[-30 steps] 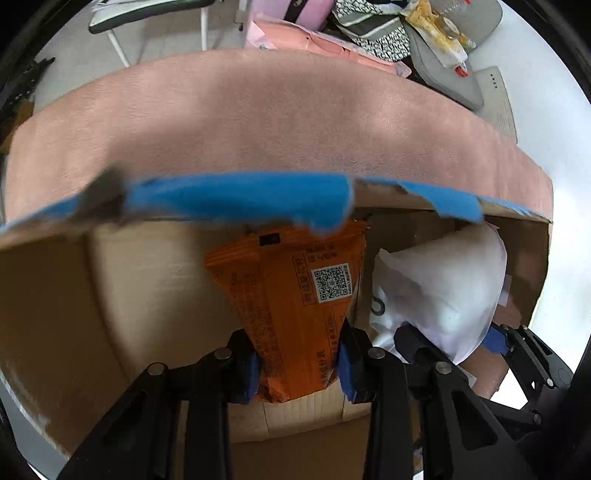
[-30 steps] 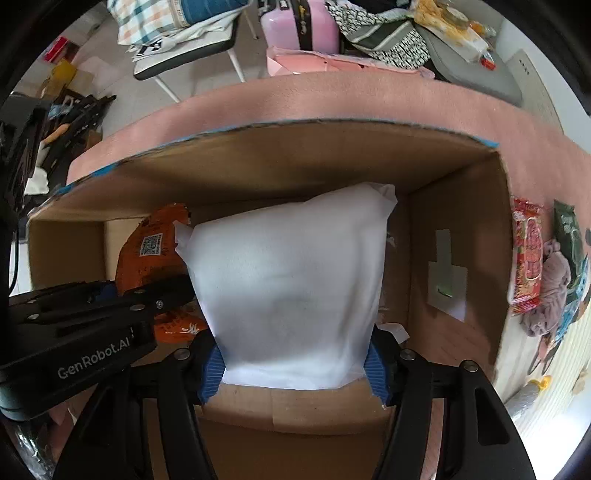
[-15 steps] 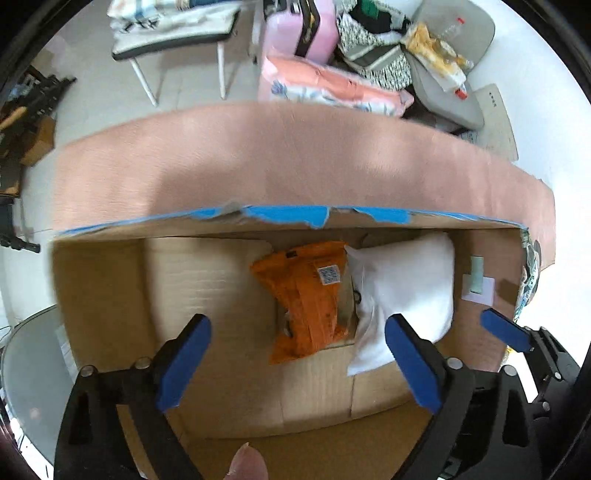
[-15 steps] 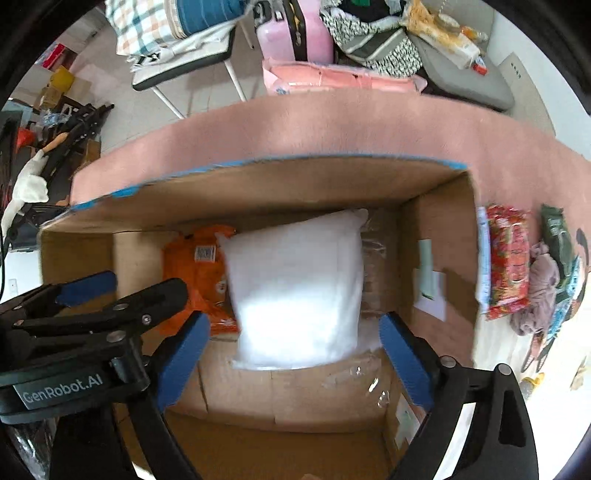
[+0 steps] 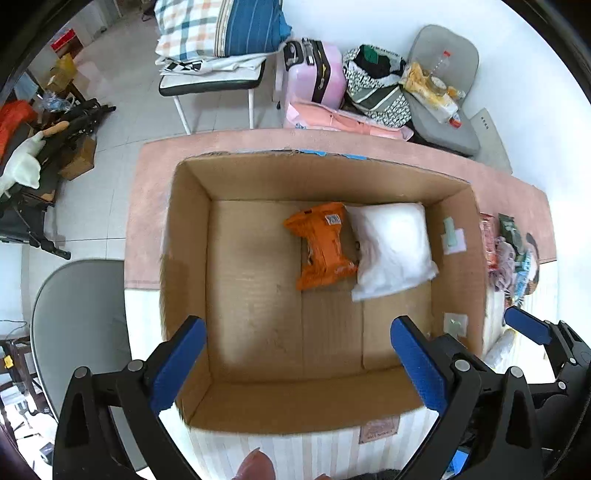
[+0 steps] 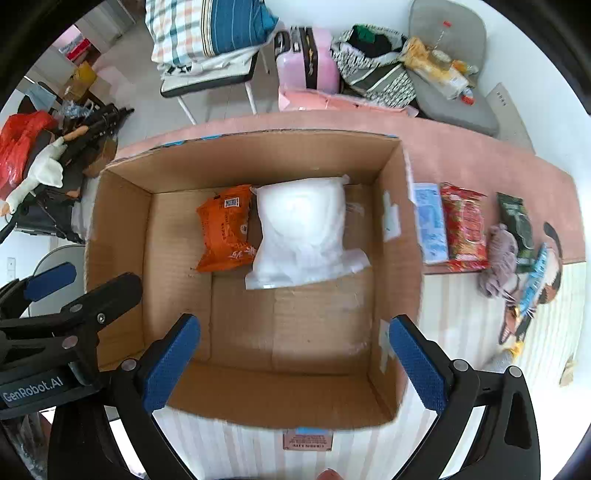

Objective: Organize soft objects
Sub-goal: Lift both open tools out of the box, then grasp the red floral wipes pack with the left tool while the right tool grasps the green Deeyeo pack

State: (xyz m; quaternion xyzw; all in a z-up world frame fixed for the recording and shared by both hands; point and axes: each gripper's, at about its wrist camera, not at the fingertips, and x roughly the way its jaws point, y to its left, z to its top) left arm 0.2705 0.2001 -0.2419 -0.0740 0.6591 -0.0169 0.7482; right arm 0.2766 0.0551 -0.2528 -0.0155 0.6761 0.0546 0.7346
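Left tongs (image 5: 295, 365), black with blue pads, spread wide and holding nothing, above near rim of open brown cardboard box (image 5: 458, 221). Right tongs (image 6: 291, 363), same build, likewise spread wide and bare, over near edge of the same box (image 6: 122, 229). Left tongs also seen low at left edge of right wrist view, beside box's left wall.

Box resting on striped cream cloth (image 6: 465, 317) at near side, pink cloth (image 6: 480, 155) at far side, both covering the surface. Small label on cloth just below box's near wall.

On box floor, toward far wall: crinkled orange snack packet (image 5: 323, 245) with QR code, lying flat. Just right of it, touching or slightly overlapping, puffy white plastic-wrapped soft pack (image 5: 393, 247). Same pair in right wrist view: orange packet (image 6: 225, 229) left, white pack (image 6: 303, 236) right. Rest of floor bare cardboard. Pale tape patches on inner right wall.

Outside box, right of it on the cloth: light blue flat packet (image 6: 428, 225) just beside the wall, then red snack packet (image 6: 463, 229), mauve knitted item (image 6: 500, 254), dark green packet (image 6: 515, 221), well apart from the tongs.

Farther back, on floor: chair with plaid pillow (image 6: 207, 33), pink suitcase (image 6: 308, 55), grey seat piled with clothes and bags.
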